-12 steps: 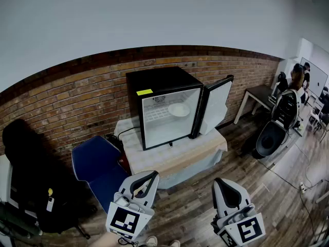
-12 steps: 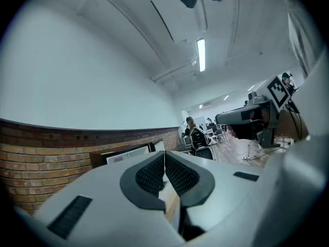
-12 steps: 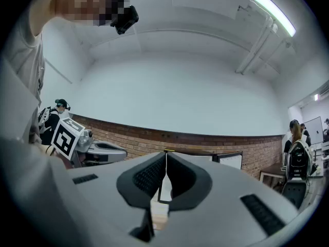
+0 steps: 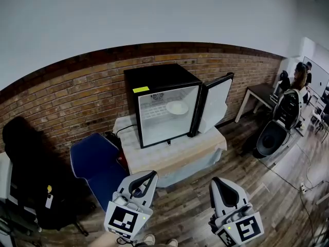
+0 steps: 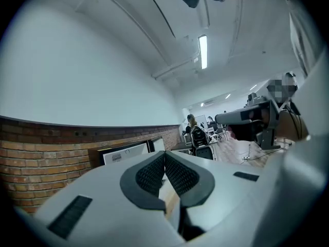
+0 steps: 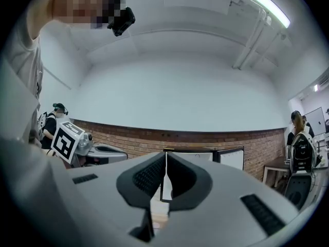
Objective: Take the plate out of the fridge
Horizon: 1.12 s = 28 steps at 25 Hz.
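Note:
A black mini fridge [image 4: 160, 104] stands on a low cloth-covered table [image 4: 175, 156] against the brick wall, its door [image 4: 215, 107] swung open to the right. Inside, a white plate [image 4: 177, 107] rests on the upper shelf at the right. My left gripper [image 4: 149, 176] and right gripper [image 4: 217, 182] hang low in the head view, well short of the table, both shut and empty. In the left gripper view the gripper [image 5: 164, 156] has its pads pressed together, the fridge [image 5: 126, 152] just above them. The right gripper [image 6: 165, 157] points at the fridge [image 6: 203, 156].
A blue chair [image 4: 97, 166] stands left of the table, with a black office chair [image 4: 31, 179] further left. A small table [image 4: 259, 94] and a person [image 4: 298, 78] are at the far right. Wooden floor [image 4: 185, 210] lies between me and the table.
The view has shifted slightly; both grippers have edged a little to the left and up in the head view. The fridge and plate are unchanged.

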### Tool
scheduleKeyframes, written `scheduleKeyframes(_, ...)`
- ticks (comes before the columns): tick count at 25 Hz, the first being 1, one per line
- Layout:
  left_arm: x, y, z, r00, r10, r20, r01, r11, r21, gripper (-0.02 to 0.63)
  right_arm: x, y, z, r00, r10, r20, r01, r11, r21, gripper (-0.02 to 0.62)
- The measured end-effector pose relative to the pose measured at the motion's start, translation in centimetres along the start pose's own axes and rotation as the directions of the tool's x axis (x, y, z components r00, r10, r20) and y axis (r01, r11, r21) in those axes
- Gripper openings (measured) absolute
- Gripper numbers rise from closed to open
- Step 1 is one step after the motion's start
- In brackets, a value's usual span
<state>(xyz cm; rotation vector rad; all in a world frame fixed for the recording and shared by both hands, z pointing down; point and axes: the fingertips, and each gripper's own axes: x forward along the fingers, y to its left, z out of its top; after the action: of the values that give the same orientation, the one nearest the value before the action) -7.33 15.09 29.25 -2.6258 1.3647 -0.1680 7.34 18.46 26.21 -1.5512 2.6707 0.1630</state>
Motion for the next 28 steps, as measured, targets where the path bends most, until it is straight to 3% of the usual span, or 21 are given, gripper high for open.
scheduleKeyframes(18, 2.1, -4.5, -0.6, 0.998, 0.032, -0.047, -0.032, 0.999, -0.007, 0.018, -3.0, -4.2, -2.3, 0.999, 0.036, -0.027, -0.035, 0.999, 0.028, 0.031)
scheduleKeyframes(28, 2.4, -4.9, -0.6, 0.997, 0.052, -0.050, -0.051, 0.999, 0.016, 0.018, -3.3, -5.0, -3.2, 0.998, 0.049, -0.026, -0.048, 0.998, 0.047, 0.031)
